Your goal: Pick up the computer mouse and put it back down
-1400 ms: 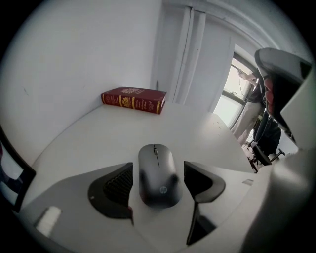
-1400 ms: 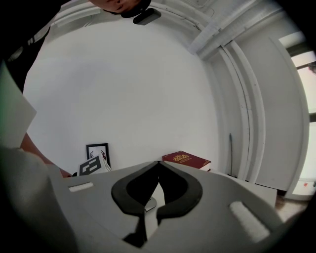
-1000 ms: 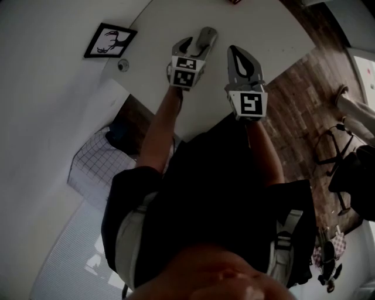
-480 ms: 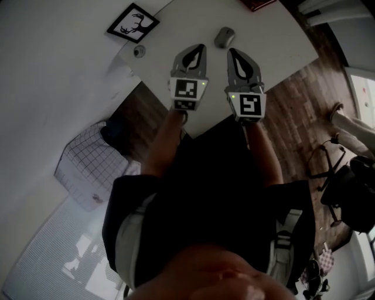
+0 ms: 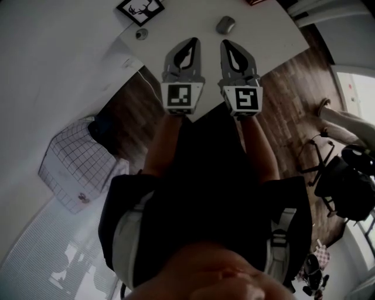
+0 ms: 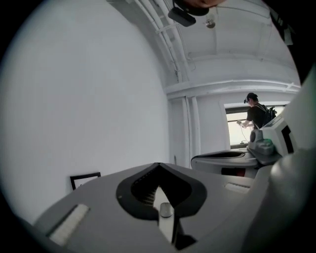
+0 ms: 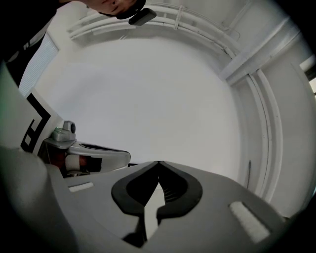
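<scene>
1. Mouse position: computer mouse [image 5: 225,24] lies flat on the white table [image 5: 176,23], top centre of the head view. It sits to the right of a small round object [image 5: 141,34] and a framed antler picture [image 5: 139,9] at the top left. Nothing touches it.
2. Left gripper [image 5: 192,41]: jaws together, tips meeting, nothing clamped. It is held about level, below the mouse in the frame and well apart from it.
3. Right gripper [image 5: 226,43]: jaws likewise closed on nothing. It sits just beside the left one and equally clear of the mouse.
4. Reading: mouse down, both grippers empty and off the table. Either the put-down is finished or a pick has not begun; the frames do not settle which.
5. If a pick is next, part the jaws fully before the approach, not over the mouse. Tip the gripper down toward the table, since level jaws would meet the mouse end-on.
6. Straddle the mouse across its narrow width, with the pads on both flanks near the middle. The curved shell will likely slip out if gripped near an end.
7. Close gently, lift straight up and set it back flat. Release only once it rests on the table.
8. Keep the idle gripper clear throughout.
</scene>
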A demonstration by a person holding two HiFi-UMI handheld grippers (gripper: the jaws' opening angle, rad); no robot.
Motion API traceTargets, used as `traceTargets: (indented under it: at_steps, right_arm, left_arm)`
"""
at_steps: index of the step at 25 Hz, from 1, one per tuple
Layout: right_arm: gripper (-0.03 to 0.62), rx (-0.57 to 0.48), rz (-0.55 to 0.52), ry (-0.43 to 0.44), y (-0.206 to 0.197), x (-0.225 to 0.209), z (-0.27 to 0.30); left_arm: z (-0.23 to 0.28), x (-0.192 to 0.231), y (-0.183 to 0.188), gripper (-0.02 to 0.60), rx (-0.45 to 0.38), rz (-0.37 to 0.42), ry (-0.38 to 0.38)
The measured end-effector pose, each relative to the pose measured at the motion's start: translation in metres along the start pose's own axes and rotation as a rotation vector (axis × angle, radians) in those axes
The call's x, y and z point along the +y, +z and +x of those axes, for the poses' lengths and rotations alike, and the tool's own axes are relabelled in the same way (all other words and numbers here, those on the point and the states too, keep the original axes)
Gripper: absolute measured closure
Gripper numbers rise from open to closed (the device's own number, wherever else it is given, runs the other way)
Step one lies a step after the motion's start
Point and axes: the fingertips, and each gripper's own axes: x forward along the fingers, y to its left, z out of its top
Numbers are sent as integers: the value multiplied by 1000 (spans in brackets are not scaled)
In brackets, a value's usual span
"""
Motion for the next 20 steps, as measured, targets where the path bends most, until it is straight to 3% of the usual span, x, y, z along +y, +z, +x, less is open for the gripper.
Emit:
traceTargets:
  at_steps: [9, 20]
  right_arm:
    - [579, -95, -41, 36, 37, 16, -61]
    - [580, -169, -33, 82, 45, -24, -208]
  left_arm:
    - [-55, -45, 30, 580, -70, 13, 22]
    - [-128, -175, 40, 580, -105, 39, 125]
